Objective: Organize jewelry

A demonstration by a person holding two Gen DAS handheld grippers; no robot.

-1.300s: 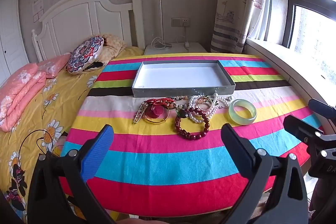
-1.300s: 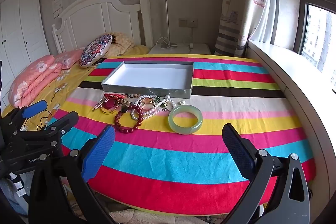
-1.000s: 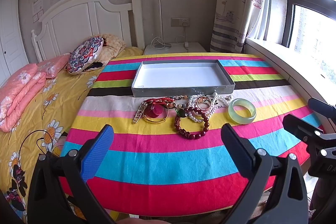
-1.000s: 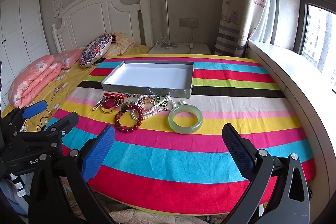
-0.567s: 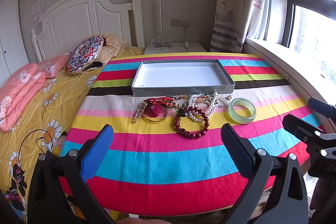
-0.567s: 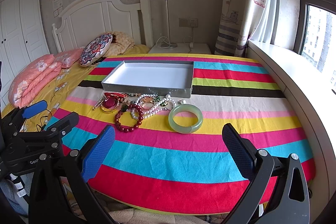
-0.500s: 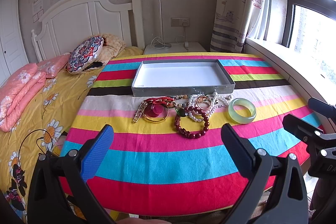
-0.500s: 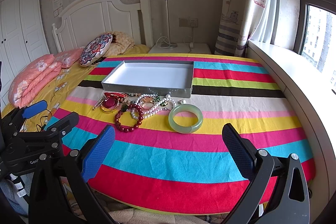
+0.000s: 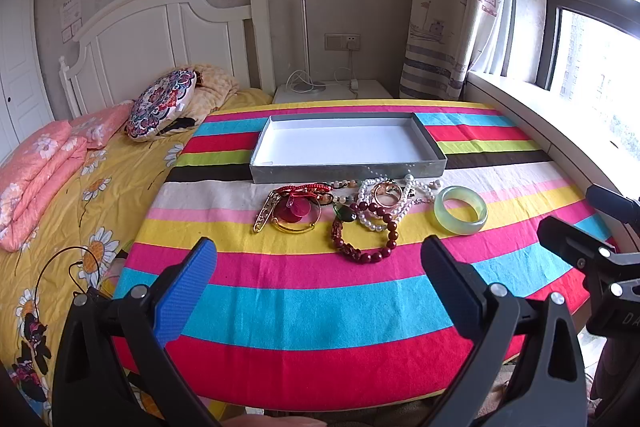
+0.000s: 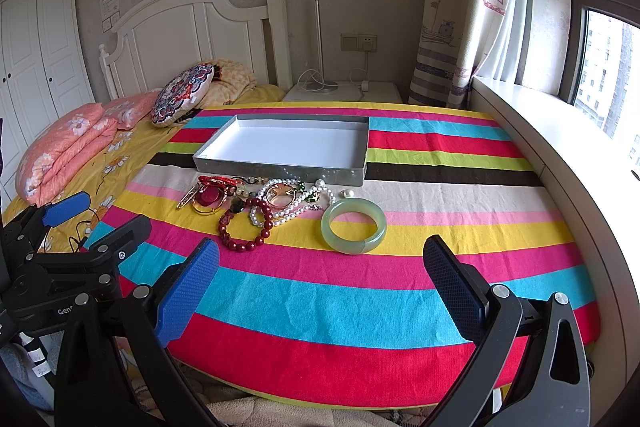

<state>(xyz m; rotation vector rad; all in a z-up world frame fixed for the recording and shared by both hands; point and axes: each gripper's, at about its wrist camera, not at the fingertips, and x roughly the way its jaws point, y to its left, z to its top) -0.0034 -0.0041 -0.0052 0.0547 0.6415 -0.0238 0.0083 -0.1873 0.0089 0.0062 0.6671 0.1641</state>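
Jewelry heaped just in front of the empty tray [image 10: 280,175], nothing yet sorted.

The jade bangle [image 10: 353,225], probably rigid, slick and brittle, is best gripped across its band; bead strands [image 10: 248,223] beside it hang limp. Left tongs [image 9: 316,275] and right tongs [image 10: 320,275] are held wide, empty.

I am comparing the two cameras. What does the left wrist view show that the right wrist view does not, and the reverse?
Only the left wrist view shows the right hand-held gripper from outside, at its right edge.

Only the right wrist view shows the left hand-held gripper from outside, at its left edge, and the wardrobe doors.

Both show the empty tray, the jade bangle, the red bead bracelet, the pearls and the striped cloth. Both grippers are open.
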